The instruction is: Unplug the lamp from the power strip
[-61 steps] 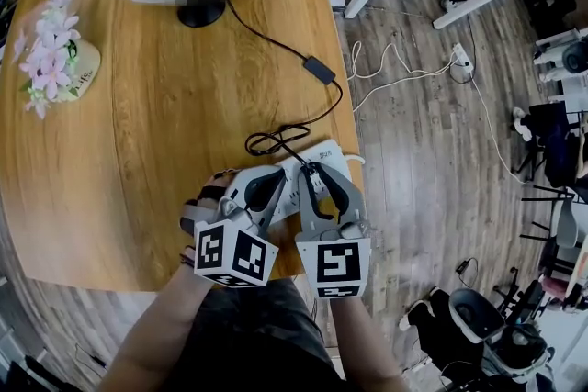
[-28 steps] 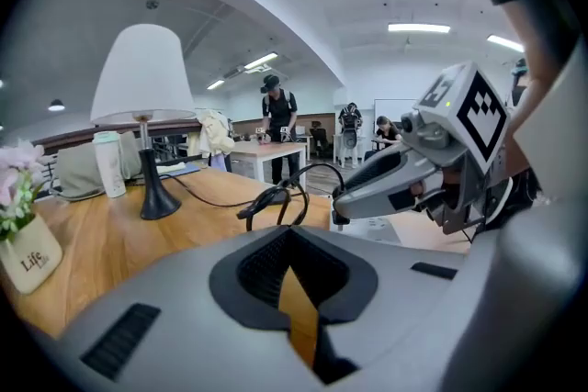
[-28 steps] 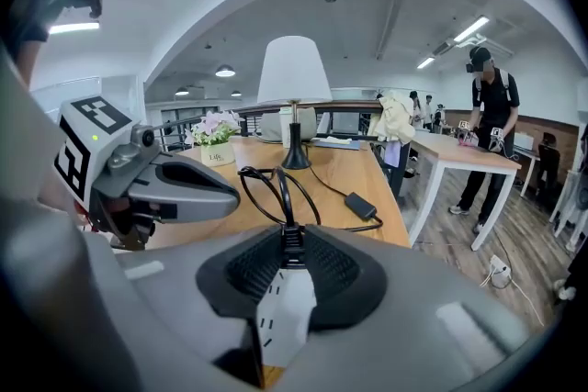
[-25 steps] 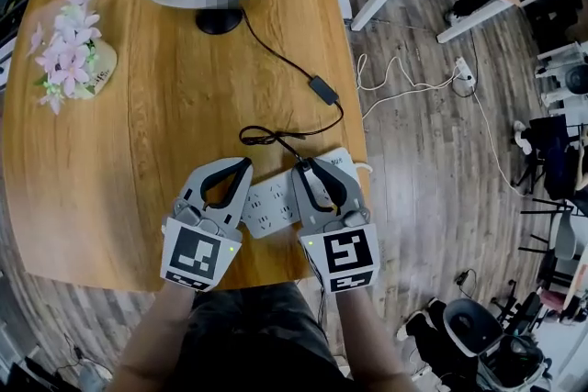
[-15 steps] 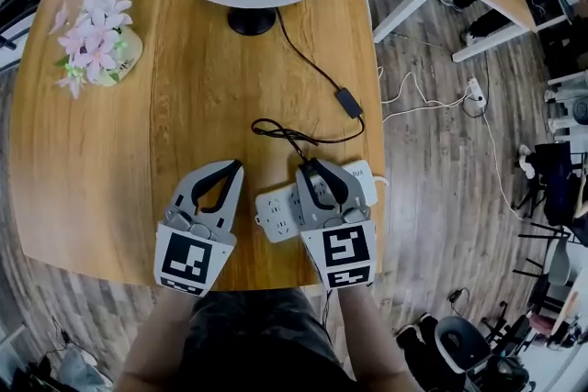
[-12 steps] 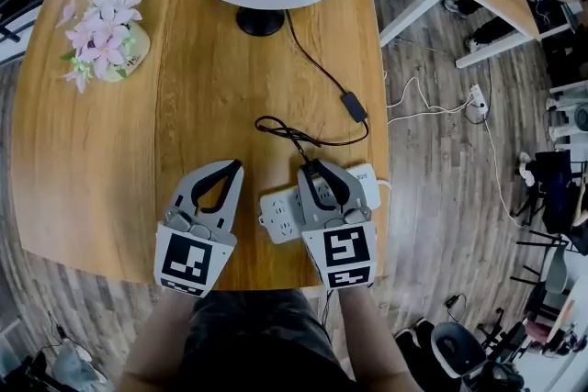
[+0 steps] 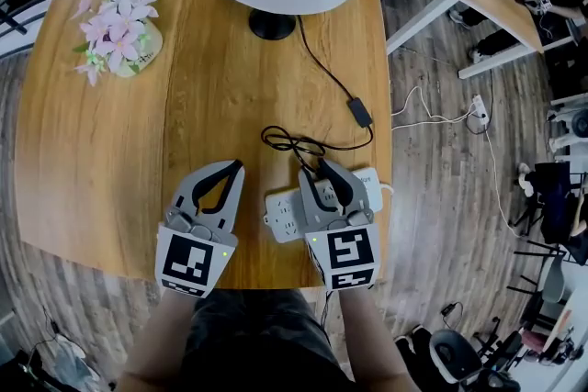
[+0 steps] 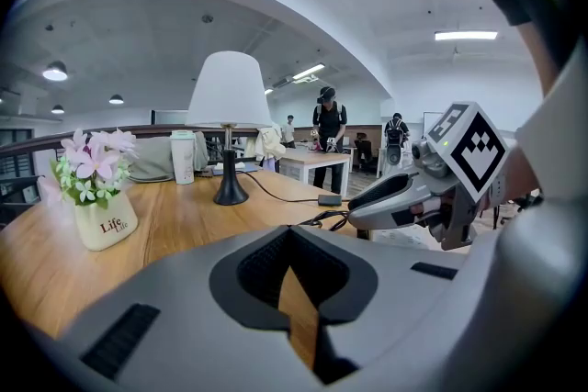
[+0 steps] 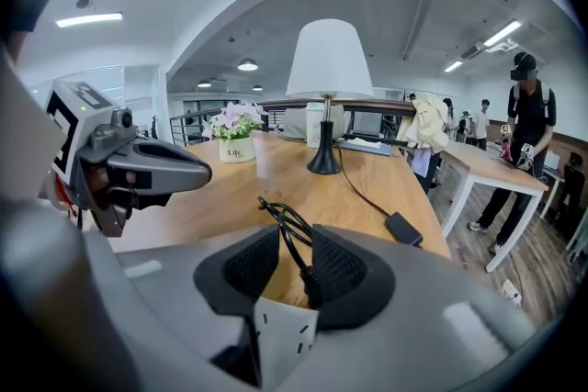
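Now the left hand-held gripper (image 7: 235, 166) sits clenched and empty over the counter (image 7: 110, 151), just beside the white power strip (image 7: 285, 214). Over the strip's right half, the right hand-held gripper (image 7: 323, 168) has just been opening its jaws. The lamp's black plug (image 9: 312, 282) stands between them unsqueezed; whether it is seated I cannot tell. The step in hand seems to be taking hold of the plug. The next move calls for closing on it and pulling straight out while the left steadies the strip.
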`<state>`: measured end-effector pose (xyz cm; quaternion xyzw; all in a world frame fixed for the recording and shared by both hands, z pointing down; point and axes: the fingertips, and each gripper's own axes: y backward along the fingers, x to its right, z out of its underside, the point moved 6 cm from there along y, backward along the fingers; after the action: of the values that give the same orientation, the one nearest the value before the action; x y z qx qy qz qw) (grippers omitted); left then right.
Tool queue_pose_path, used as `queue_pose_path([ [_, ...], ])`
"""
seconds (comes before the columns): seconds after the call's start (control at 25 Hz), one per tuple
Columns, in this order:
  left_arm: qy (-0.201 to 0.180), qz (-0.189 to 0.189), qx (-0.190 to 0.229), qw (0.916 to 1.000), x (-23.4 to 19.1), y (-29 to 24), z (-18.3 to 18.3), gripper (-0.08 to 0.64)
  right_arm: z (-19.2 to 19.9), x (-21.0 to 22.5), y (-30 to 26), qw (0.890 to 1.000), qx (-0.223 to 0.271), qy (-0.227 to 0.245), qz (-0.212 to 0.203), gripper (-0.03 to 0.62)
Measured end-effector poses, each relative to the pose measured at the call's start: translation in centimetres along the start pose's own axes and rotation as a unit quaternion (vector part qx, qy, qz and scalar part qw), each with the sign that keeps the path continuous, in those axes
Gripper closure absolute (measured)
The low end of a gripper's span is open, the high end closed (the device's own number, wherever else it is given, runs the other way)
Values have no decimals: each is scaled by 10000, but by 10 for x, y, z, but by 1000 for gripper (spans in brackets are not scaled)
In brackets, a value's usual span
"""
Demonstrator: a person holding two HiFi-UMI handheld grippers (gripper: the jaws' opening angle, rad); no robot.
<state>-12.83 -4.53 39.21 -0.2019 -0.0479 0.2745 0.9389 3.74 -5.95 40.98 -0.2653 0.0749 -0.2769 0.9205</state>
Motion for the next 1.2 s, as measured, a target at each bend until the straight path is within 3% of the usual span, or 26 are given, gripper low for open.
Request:
queue_pose_path([
  [0.4, 150, 386, 236, 9989, 16, -4, -15, 565, -14, 9, 38, 9960, 815, -194, 301, 483],
  [0.72, 250, 860, 533, 9946, 34, -9, -42, 565, -22, 27, 81, 9897, 1165, -488, 670, 566],
  [0.92, 452, 1101, 712, 9903, 44, -11, -53, 565, -32, 37, 108, 9827, 1471, -800, 790, 578],
  [1.2, 448, 1283, 921, 9864, 55, -11, -73, 565, -44, 46, 137, 9767, 1724, -802, 990, 581],
])
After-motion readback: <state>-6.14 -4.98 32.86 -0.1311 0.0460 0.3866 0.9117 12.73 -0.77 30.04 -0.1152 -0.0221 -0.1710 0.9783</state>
